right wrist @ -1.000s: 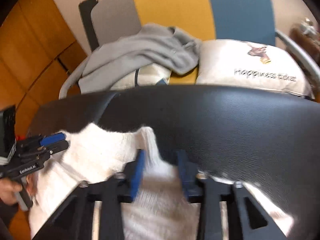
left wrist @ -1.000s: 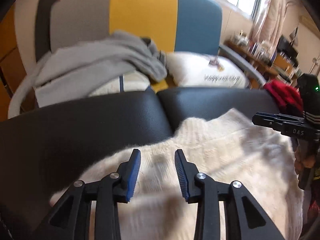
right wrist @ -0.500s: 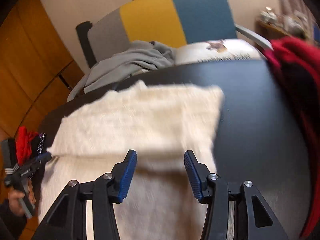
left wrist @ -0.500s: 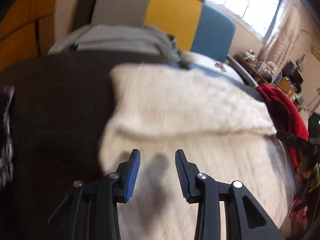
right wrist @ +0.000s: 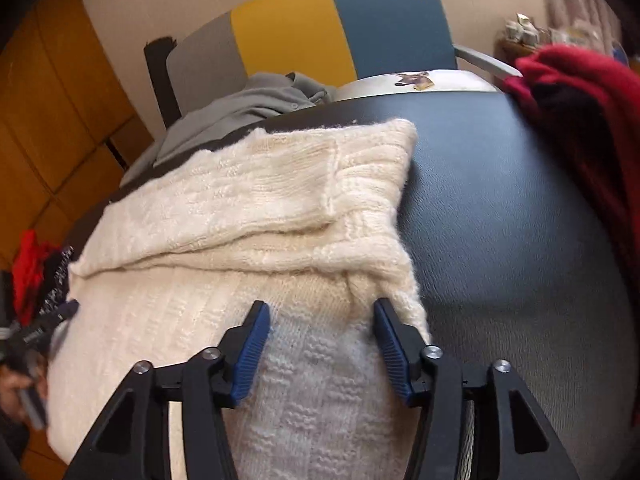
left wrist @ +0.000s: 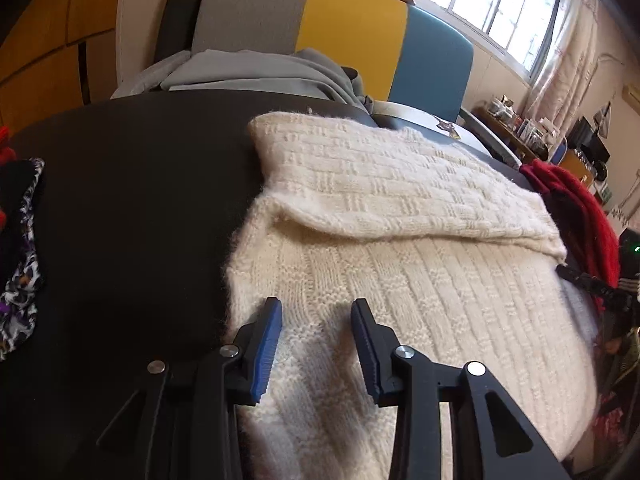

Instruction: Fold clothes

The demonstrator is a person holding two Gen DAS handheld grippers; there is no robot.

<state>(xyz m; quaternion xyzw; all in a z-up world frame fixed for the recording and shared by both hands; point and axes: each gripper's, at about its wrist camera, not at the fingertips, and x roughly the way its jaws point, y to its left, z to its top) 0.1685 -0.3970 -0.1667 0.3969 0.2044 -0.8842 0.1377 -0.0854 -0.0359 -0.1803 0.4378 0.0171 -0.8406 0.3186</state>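
Change since earlier: both grippers have drawn back toward the near edge of the sweater, and its far part, hanging loose a second ago, now lies folded over on top.

Left wrist view, left gripper [left wrist: 316, 320]: fingers apart, holding nothing, poised above the near left part of the sweater.
Left wrist view, sweater [left wrist: 420, 280]: cream knit, spread on the black cushion [left wrist: 128, 200], with its far half doubled back over the near half; the fold's free edge runs across the middle.
Left wrist view, surroundings: grey garment [left wrist: 256, 76] behind the cushion, against a chair [left wrist: 348, 36] with grey, yellow and blue panels; red garment [left wrist: 576, 200] just beside the sweater's right edge; patterned cloth [left wrist: 20, 276] at the far left.
Left wrist view, right gripper [left wrist: 592, 284]: only a dark tip at the right edge.

Right wrist view, right gripper [right wrist: 320, 324]: fingers apart, empty, over the sweater's near right corner.
Right wrist view, sweater [right wrist: 248, 208]: folded layer on top, right edge lying on bare cushion [right wrist: 520, 220].
Right wrist view, left gripper [right wrist: 44, 328]: blurred at the left edge; its opening cannot be made out here.
Right wrist view, red garment [right wrist: 580, 92]: at the cushion's right side.
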